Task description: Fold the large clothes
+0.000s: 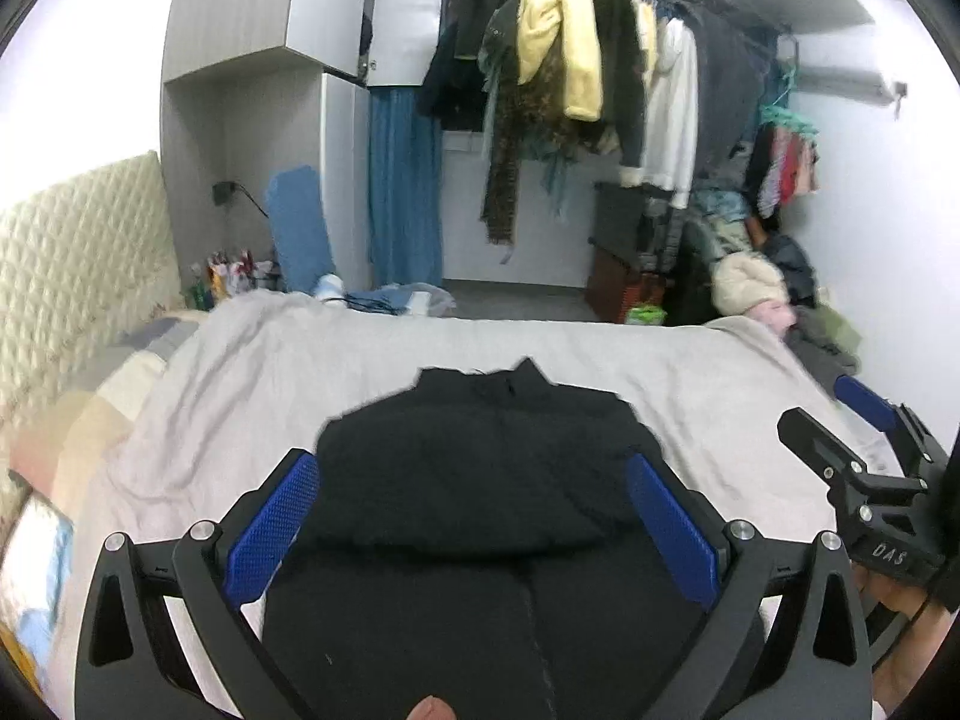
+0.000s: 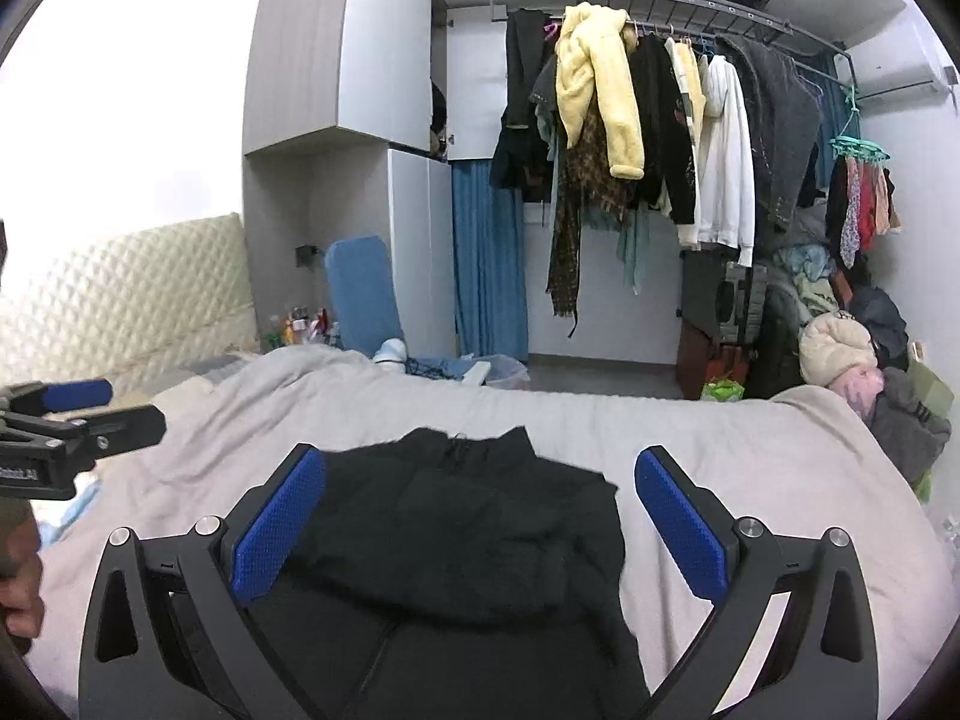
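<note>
A black garment (image 1: 480, 480) lies on the bed's grey sheet (image 1: 300, 372), its upper part folded over into a rounded layer, collar pointing to the far edge. My left gripper (image 1: 474, 510) hovers above it, open, blue pads wide apart with nothing between them. The right gripper (image 1: 840, 420) shows at the right edge of the left wrist view. In the right wrist view the same black garment (image 2: 456, 528) lies below my right gripper (image 2: 480, 510), which is open and empty. The left gripper (image 2: 96, 405) appears at the left edge there.
A padded cream headboard (image 1: 78, 240) stands at left. Beyond the bed a rail holds hanging clothes (image 2: 660, 138), with a blue curtain (image 2: 486, 264) and grey cabinets. Heaped clothes (image 2: 858, 354) pile up at the bed's far right corner. A hand (image 2: 18, 570) shows at left.
</note>
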Demonstrator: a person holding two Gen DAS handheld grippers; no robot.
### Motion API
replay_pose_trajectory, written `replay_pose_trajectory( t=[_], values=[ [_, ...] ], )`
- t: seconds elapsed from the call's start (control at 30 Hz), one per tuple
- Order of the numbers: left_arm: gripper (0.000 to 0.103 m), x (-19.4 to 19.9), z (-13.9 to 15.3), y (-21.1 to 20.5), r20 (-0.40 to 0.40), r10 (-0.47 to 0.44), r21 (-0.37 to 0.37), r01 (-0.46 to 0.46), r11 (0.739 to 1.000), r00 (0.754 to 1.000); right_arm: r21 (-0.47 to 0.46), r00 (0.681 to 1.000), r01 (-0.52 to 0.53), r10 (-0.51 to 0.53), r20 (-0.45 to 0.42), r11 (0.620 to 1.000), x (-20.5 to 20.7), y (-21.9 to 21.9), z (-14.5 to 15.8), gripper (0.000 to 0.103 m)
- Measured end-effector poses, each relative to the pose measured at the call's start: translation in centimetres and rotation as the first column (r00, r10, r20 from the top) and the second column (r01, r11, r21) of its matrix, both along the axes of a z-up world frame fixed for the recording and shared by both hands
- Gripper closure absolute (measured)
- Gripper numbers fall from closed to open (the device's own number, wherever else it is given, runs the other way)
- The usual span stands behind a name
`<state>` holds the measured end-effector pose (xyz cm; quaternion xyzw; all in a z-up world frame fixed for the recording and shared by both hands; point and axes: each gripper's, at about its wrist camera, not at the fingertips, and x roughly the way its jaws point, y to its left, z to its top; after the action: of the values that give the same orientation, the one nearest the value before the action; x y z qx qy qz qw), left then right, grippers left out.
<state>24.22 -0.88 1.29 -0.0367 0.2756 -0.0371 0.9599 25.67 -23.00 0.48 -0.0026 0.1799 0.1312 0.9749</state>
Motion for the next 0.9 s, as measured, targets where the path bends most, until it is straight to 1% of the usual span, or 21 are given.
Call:
replay_pose_trajectory(
  t=[0.07, 0.17, 0.27, 0.33, 0.43, 0.5, 0.57, 0.7, 0.83, 0.9],
  values=[
    [0.000, -2.7, 0.0, -0.1, 0.008, 0.002, 0.008, -0.002, 1.000, 1.000, 0.019, 1.000, -0.005, 0.005, -0.015, 1.000, -2.6, -0.8, 0.5, 0.000],
    [0.000, -6.4, -0.6, 0.0, 0.001, -0.007, 0.030, 0.007, 1.000, 1.000, 0.054, 0.999, -0.009, 0.012, -0.041, 0.998, -5.5, -2.1, 0.1, 0.000],
    [0.000, -9.0, -1.8, 0.7, -0.031, 0.002, 0.048, 0.000, 0.999, 1.000, 0.074, 0.997, -0.017, 0.022, -0.071, 0.997, -7.3, -3.0, -0.9, 0.000],
    [0.000, -10.3, -3.0, 1.6, -0.050, 0.002, 0.031, 0.000, 1.000, 0.999, 0.081, 0.995, -0.022, 0.029, -0.091, 0.996, -8.3, -3.5, -2.1, 0.000],
    [0.000, -11.2, -4.7, 3.3, -0.093, -0.004, -0.017, 0.002, 1.000, 0.996, 0.095, 0.990, -0.031, 0.044, -0.132, 0.995, -9.1, -4.1, -4.0, 0.000],
    [0.000, -11.8, -6.5, 4.5, -0.139, -0.008, -0.059, -0.001, 0.998, 0.990, 0.103, 0.985, -0.036, 0.053, -0.166, 0.994, -9.5, -4.4, -5.3, 0.000],
    [0.000, -11.6, -8.3, 5.5, -0.172, -0.002, -0.074, -0.011, 0.997, 0.985, 0.106, 0.976, -0.036, 0.058, -0.212, 0.994, -9.2, -4.5, -7.0, 0.000],
    [0.000, -10.7, -12.6, 7.4, -0.261, 0.013, -0.097, -0.040, 0.994, 0.965, 0.118, 0.955, -0.044, 0.076, -0.287, 0.992, -9.2, -4.6, -9.8, 0.000],
    [0.000, -9.9, -16.3, 9.1, -0.319, 0.021, -0.135, -0.067, 0.989, 0.948, 0.127, 0.932, -0.047, 0.090, -0.351, 0.991, -8.7, -4.8, -12.1, 0.000],
    [0.000, -9.5, -18.3, 10.0, -0.357, 0.028, -0.145, -0.085, 0.986, 0.934, 0.131, 0.921, -0.049, 0.096, -0.378, 0.990, -8.7, -5.0, -13.0, 0.000]
  ],
)
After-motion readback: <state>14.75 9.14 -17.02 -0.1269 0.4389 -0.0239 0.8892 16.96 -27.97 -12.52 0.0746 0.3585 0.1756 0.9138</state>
